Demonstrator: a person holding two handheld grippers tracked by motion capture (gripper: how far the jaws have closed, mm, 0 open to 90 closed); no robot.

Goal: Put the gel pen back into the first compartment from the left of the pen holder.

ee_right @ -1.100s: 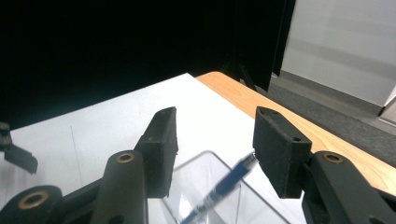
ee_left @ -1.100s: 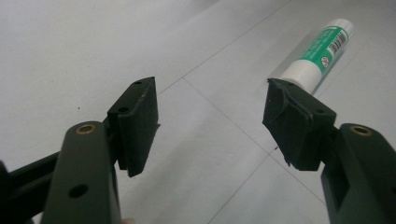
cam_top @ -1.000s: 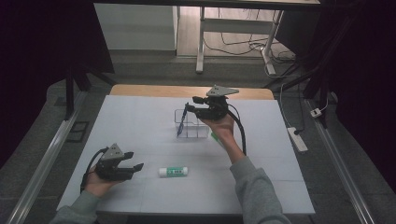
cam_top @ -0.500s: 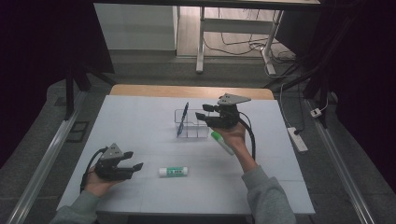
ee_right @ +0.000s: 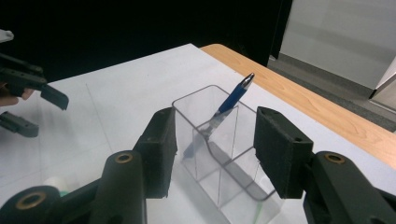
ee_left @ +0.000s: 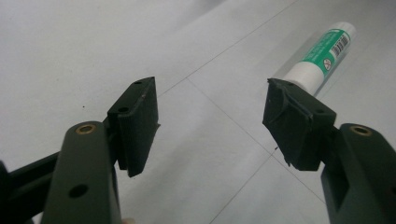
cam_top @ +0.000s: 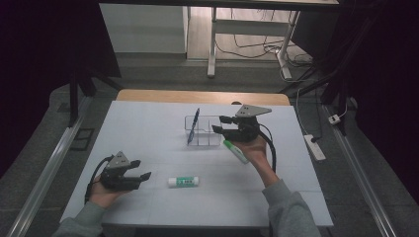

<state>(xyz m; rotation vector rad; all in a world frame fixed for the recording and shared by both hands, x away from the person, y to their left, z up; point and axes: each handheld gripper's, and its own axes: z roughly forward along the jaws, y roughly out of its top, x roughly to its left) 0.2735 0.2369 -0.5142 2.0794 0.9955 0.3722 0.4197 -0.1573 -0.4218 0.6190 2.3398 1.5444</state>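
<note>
Organizer (cam_top: 203, 132) of clear plastic stands upright near the far middle of the white tabletop (cam_top: 148, 123); thin inner walls divide it into compartments. A blue pen (cam_top: 193, 126) with a silver tip leans tilted in its left end compartment, its top end above the rim. In the right gripper view the pen (ee_right: 224, 109) rests against the wall of the organizer (ee_right: 224, 154).

The right tongs (cam_top: 220, 124) hover just beside the organizer's right end, released, with nothing between the jaws; in their own view the right tongs (ee_right: 215, 149) frame the organizer without touching it. A green-and-white marker (cam_top: 236, 151) lies on the tabletop just under the right hand (cam_top: 254, 150).

The left tongs (cam_top: 140, 169) sit low at the near left of the tabletop, released and empty. A white glue stick (cam_top: 183, 181) with a green label lies flat just to their right, apart from them. In the left gripper view the glue stick (ee_left: 322, 56) shows beyond one jaw of the left tongs (ee_left: 210, 126). Nothing stands between the right tongs and the organizer.
</note>
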